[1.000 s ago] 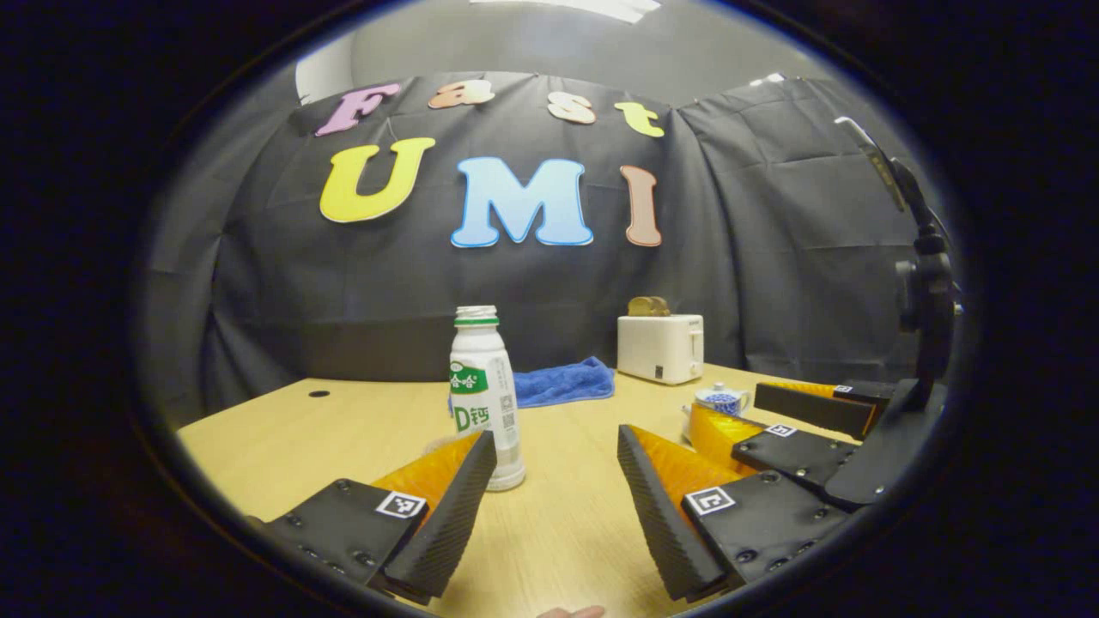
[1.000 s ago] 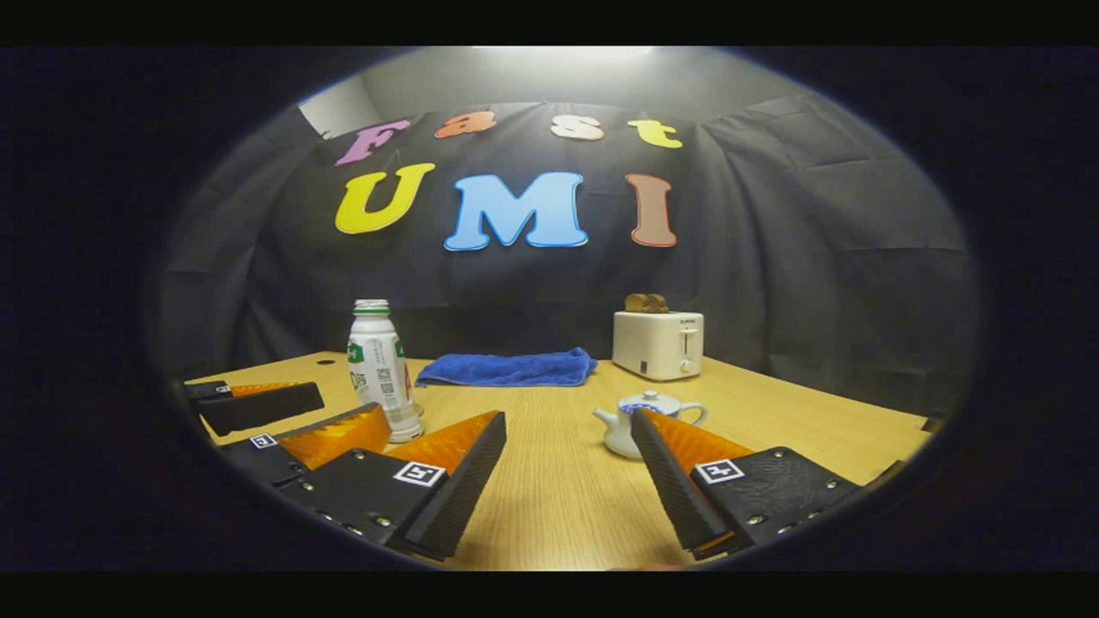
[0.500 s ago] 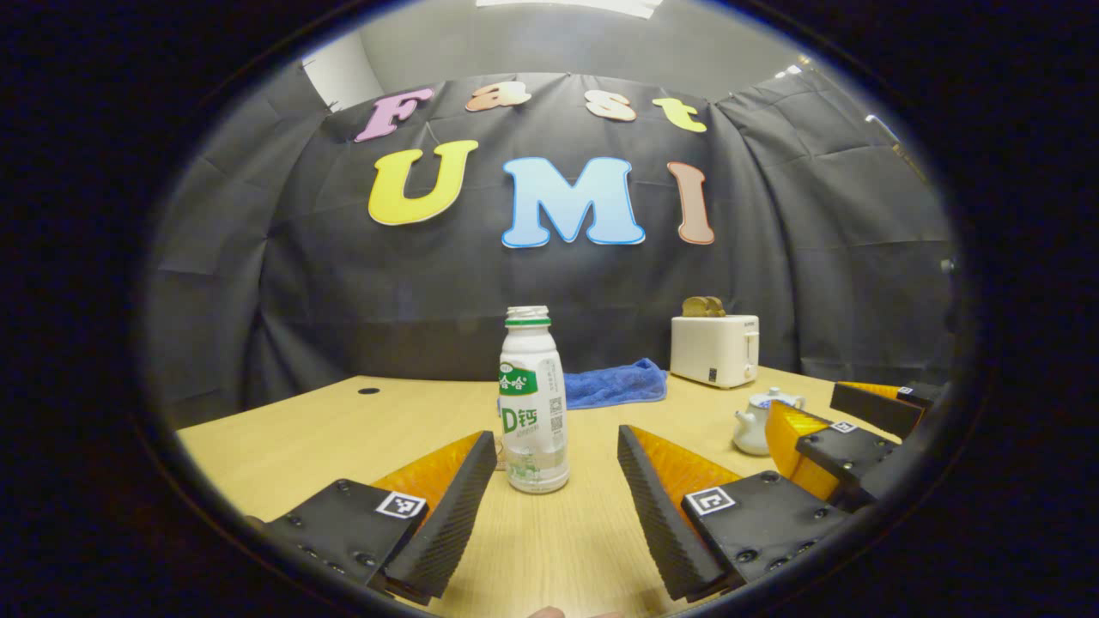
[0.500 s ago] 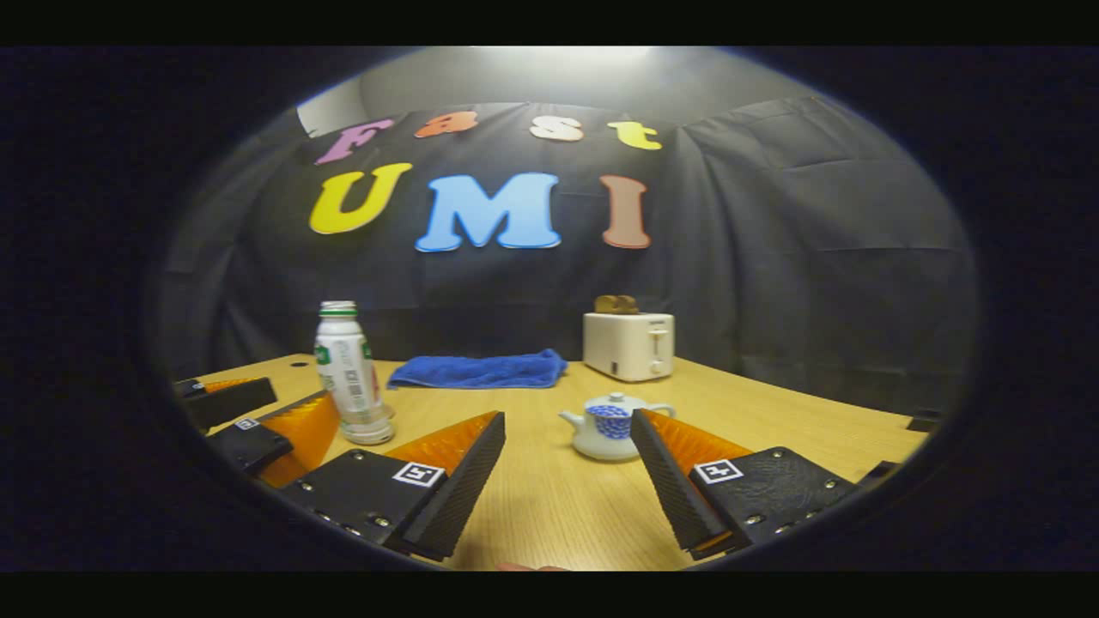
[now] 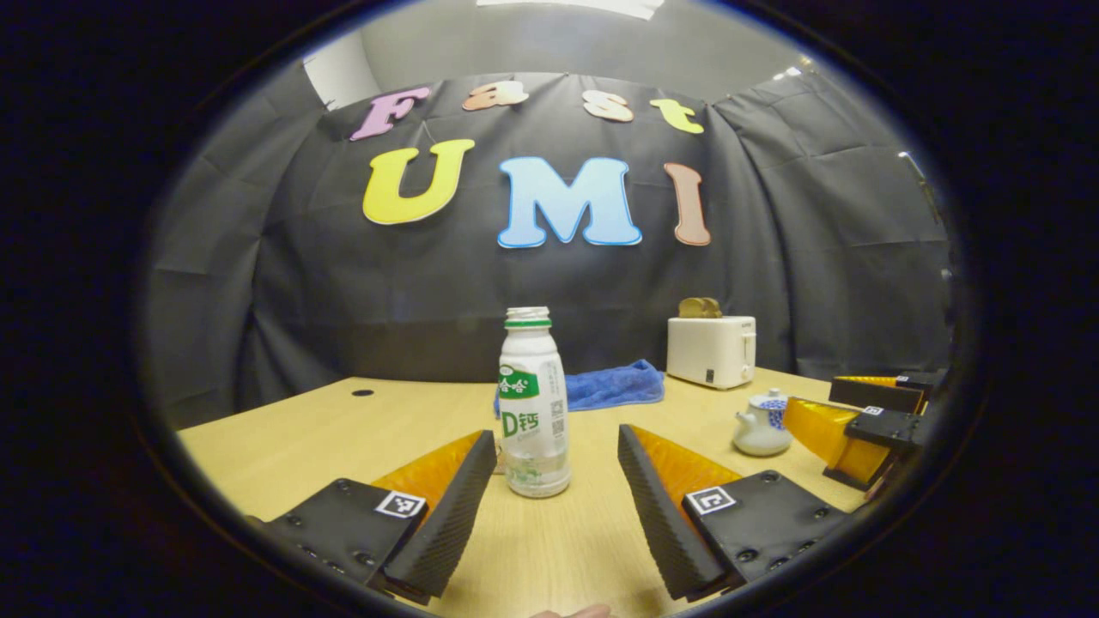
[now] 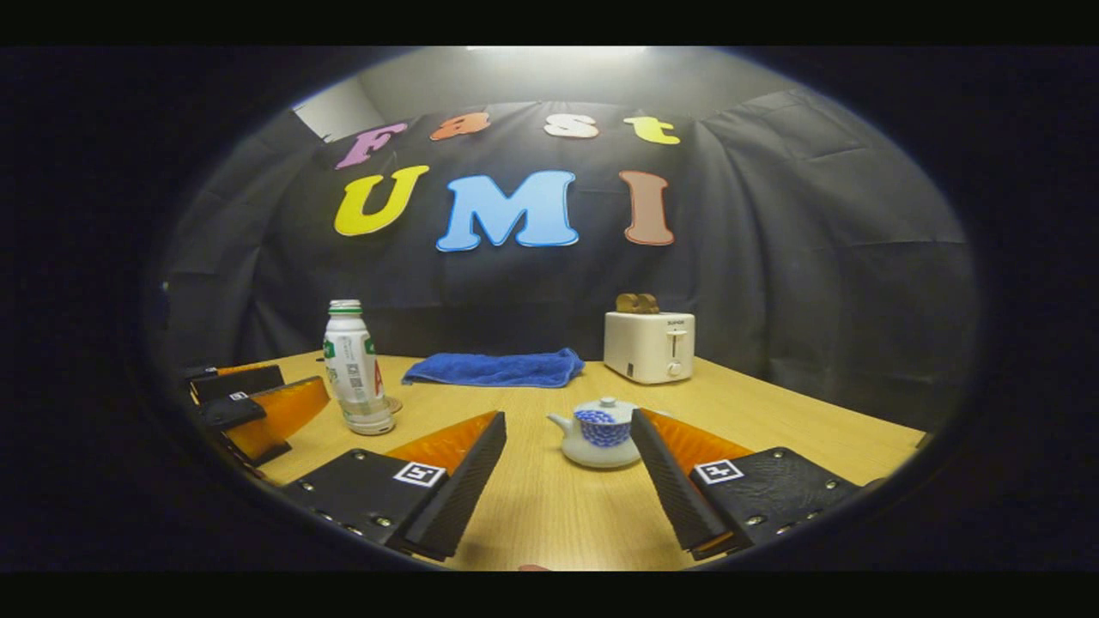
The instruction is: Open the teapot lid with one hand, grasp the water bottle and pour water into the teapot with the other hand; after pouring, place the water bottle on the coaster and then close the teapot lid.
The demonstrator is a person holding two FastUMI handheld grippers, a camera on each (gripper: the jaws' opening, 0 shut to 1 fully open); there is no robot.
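Note:
A white water bottle point(image 5: 534, 403) with a green label and no cap stands upright on the table, just beyond my open left gripper point(image 5: 556, 436) and in line with the gap between its fingers. The bottle point(image 6: 354, 369) is at the left in the right gripper view, with the left gripper point(image 6: 249, 403) beside it. A small white teapot point(image 6: 599, 433) with a blue pattern sits lid on, a little ahead of my open right gripper point(image 6: 568, 419). The teapot point(image 5: 762, 427) and the right gripper point(image 5: 863, 412) are at the right in the left gripper view. A thin coaster edge point(image 6: 393, 403) peeks out behind the bottle.
A white toaster point(image 6: 650, 346) with bread in it stands at the back of the wooden table point(image 6: 773, 412). A folded blue cloth point(image 6: 494, 369) lies to its left. In the left gripper view the toaster point(image 5: 713, 350) and the cloth point(image 5: 614, 386) stand behind the bottle.
The left gripper has swung so the bottle now sits between its fingers instead of by the left one. The right gripper has turned, bringing the teapot out from behind its right finger.

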